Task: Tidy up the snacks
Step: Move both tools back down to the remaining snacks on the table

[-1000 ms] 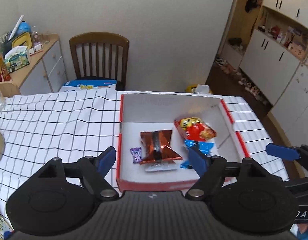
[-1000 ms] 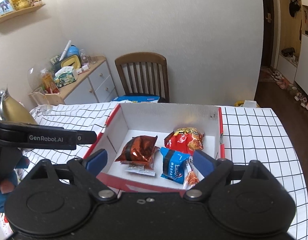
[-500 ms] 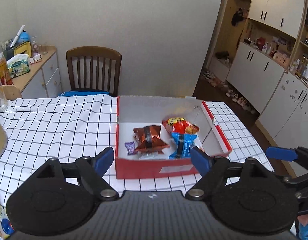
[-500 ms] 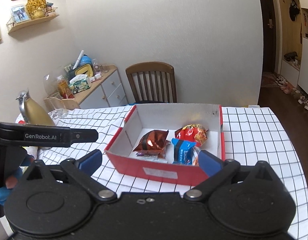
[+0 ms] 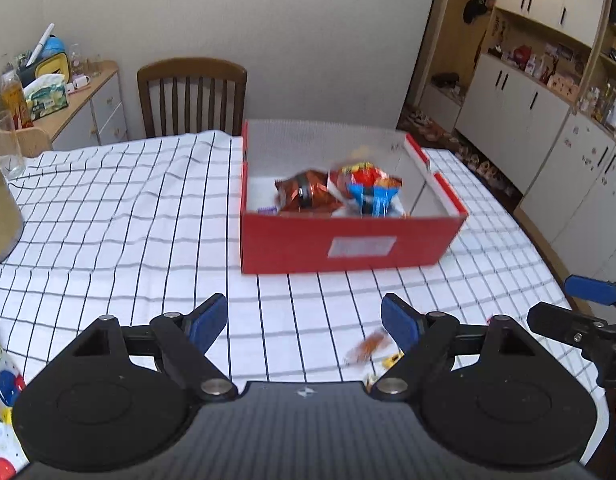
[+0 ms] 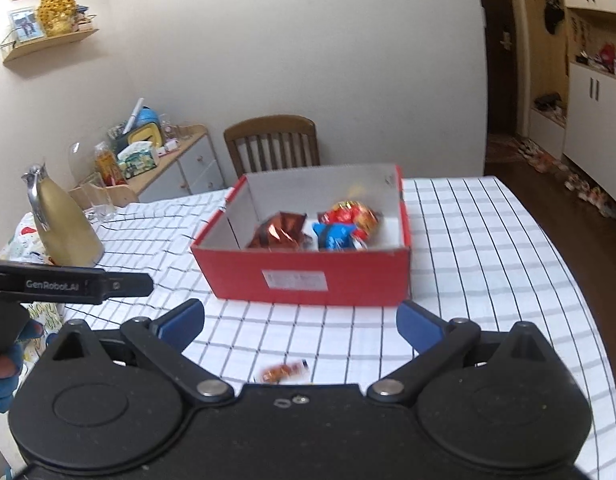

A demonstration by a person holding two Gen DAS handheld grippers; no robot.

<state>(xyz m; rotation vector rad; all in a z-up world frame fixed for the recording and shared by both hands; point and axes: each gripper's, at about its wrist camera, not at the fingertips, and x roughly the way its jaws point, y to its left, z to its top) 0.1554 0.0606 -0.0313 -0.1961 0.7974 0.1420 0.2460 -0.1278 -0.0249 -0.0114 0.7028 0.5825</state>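
Red box (image 5: pixel 348 244) now farther off at 12 o'clock | both grippers (image 5: pixel 304 320) (image 6: pixel 300 322) pulled back, jaws apart, empty | loose snack (image 6: pixel 284 371) on desk (image 5: pixel 108 220) likely next

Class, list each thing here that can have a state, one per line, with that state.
red box: open, no lid on it, snacks inside
left gripper: open, holding nothing
right gripper: open, holding nothing
small orange snack: loose on the tablecloth, outside the box
cupboard doors: shut
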